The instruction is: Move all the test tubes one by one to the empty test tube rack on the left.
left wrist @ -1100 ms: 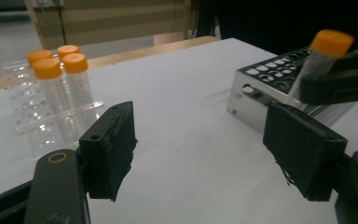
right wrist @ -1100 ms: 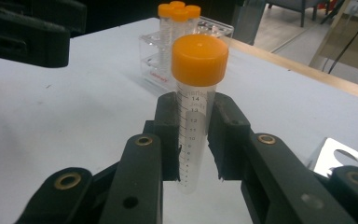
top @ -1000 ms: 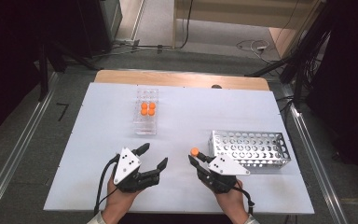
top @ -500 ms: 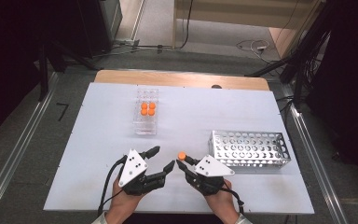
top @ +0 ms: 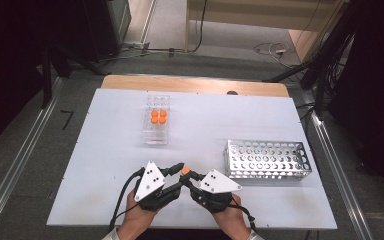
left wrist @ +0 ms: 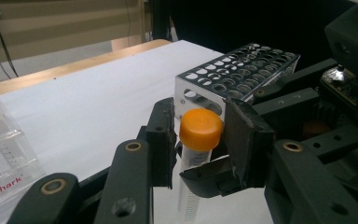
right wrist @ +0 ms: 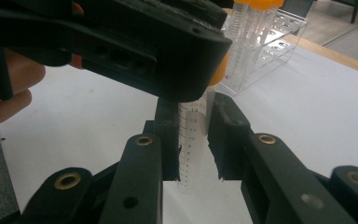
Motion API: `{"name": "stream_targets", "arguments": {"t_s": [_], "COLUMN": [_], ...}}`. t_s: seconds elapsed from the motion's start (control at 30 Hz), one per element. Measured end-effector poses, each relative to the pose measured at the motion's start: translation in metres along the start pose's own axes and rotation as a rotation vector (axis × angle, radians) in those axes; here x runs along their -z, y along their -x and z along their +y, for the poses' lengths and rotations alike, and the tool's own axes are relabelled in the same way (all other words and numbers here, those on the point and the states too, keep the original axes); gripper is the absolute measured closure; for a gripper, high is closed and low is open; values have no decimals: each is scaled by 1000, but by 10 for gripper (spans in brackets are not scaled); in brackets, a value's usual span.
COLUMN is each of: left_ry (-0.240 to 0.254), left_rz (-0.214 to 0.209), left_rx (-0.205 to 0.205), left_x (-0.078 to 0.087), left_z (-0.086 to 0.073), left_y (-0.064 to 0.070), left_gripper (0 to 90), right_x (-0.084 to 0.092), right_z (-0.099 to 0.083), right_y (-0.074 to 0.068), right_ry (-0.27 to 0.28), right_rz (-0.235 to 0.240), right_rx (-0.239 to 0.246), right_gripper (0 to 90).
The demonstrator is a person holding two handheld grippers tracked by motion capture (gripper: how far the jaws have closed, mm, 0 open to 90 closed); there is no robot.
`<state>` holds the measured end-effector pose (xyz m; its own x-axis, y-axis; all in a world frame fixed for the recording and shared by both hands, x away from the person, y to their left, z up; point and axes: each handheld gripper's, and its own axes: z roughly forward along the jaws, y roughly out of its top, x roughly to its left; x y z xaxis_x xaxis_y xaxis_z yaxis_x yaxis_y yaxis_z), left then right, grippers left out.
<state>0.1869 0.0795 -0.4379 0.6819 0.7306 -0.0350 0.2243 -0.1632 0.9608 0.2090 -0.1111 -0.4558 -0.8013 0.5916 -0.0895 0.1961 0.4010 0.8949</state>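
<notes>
A clear graduated tube (right wrist: pixel 192 154) with an orange cap (left wrist: pixel 200 128) stands upright just above the table near its front edge. My right gripper (right wrist: pixel 193 140) is shut on the tube's body. My left gripper (left wrist: pixel 200 140) has just been closing, and its pads now press on the orange cap from both sides. In the high view the two grippers meet tip to tip, the left gripper (top: pixel 179 172) and the right gripper (top: pixel 187 178), with the cap (top: pixel 185 171) between them. In the right gripper view a jaw of the left gripper (right wrist: pixel 144 37) hides most of the cap.
A clear rack (top: pixel 157 131) with several orange-capped tubes stands left of the table's middle. A perforated metal rack (top: pixel 267 159) sits at the right, close to my right hand. White tabletop (top: pixel 105 165) lies around the grippers.
My right gripper has carried the tube left, from beside the metal rack to the left gripper. The left jaws have come together around the orange cap.
</notes>
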Motion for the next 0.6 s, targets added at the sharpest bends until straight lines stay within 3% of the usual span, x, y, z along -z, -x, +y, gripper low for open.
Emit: {"name": "stream_targets", "arguments": {"t_s": [0.47,0.5,0.6], "left_ry": [-9,-8,-5], "left_rz": [5,3,5], "left_rx": [-13,-10,-11], "left_x": [-3,-3,-2], "left_z": [-2,-2,-1], "left_y": [2,1,1], "left_gripper": [698,699,700], "right_x": [1,1,0], "right_z": [0,0,0], "right_y": [0,1,2], "right_ry": [1,-2,-11], "right_rz": [12,17,43], "right_rx": [-9,-13,-21], "right_gripper": [713,702,532]}}
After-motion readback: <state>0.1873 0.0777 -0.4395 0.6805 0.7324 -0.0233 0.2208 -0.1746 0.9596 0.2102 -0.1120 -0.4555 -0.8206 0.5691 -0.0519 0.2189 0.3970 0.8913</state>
